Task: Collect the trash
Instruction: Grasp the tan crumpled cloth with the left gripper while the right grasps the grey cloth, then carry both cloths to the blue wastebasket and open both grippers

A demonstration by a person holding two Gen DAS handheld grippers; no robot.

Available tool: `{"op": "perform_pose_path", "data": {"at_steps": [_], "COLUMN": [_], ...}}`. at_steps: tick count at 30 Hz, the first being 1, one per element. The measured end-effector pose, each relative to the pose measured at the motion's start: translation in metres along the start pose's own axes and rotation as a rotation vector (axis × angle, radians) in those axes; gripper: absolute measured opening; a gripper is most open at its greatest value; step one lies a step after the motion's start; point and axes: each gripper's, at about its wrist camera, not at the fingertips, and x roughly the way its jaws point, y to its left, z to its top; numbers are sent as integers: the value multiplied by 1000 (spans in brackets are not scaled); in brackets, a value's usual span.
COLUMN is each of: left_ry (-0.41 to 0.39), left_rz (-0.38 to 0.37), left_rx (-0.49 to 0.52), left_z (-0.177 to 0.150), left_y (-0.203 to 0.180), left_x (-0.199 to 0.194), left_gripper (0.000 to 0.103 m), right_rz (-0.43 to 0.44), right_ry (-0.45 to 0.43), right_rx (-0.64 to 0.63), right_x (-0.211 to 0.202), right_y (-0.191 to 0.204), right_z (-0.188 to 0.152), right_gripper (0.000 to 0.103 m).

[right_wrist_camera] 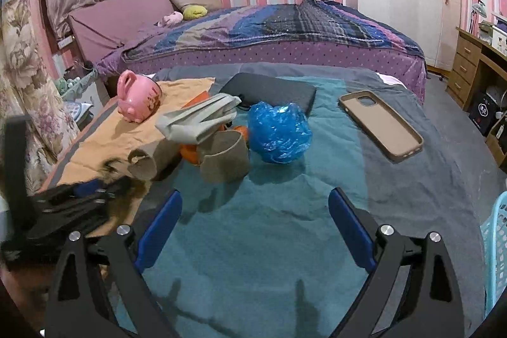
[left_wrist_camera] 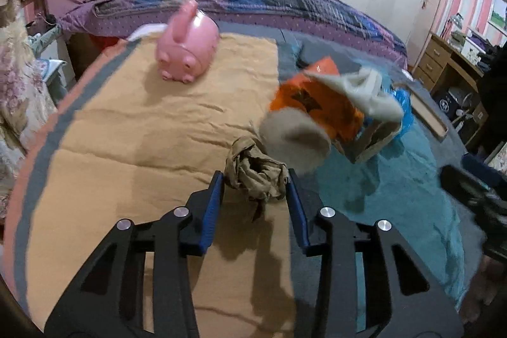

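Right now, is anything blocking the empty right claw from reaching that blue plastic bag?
Nothing visible does. The right gripper hangs open over bare teal blanket, with the blue plastic bag straight ahead. The cardboard tube sits just left of that path.

My left gripper (left_wrist_camera: 256, 179) is clamped on a wad of crumpled paper (left_wrist_camera: 255, 171) (raised off the surface); my right gripper (right_wrist_camera: 255, 201) hangs wide apart.
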Motion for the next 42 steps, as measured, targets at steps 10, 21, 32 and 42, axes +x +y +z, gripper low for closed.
{"op": "perform_pose_path", "data": {"at_steps": [10,21,32,42], "left_ry": [-68,-106,-155,-214], "left_rz": [62,55,43,-23], "left_rx": [-93,-108,-122,-58], "left_z": [10,23,26,28], "left_y": [44,54,56,10], "left_x": [-21,-24,-41,-66], "left_gripper": [38,38,38,38], "right_rz": [20,-42,66,95], "right_ry": [-109,-61,-163,-279], "right_rx": [-31,-134,-100,-59], "right_x": [16,65,17,-62], "right_y": [37,72,53,13], "right_z": [25,34,35,30], "right_gripper": [92,63,24,24]}}
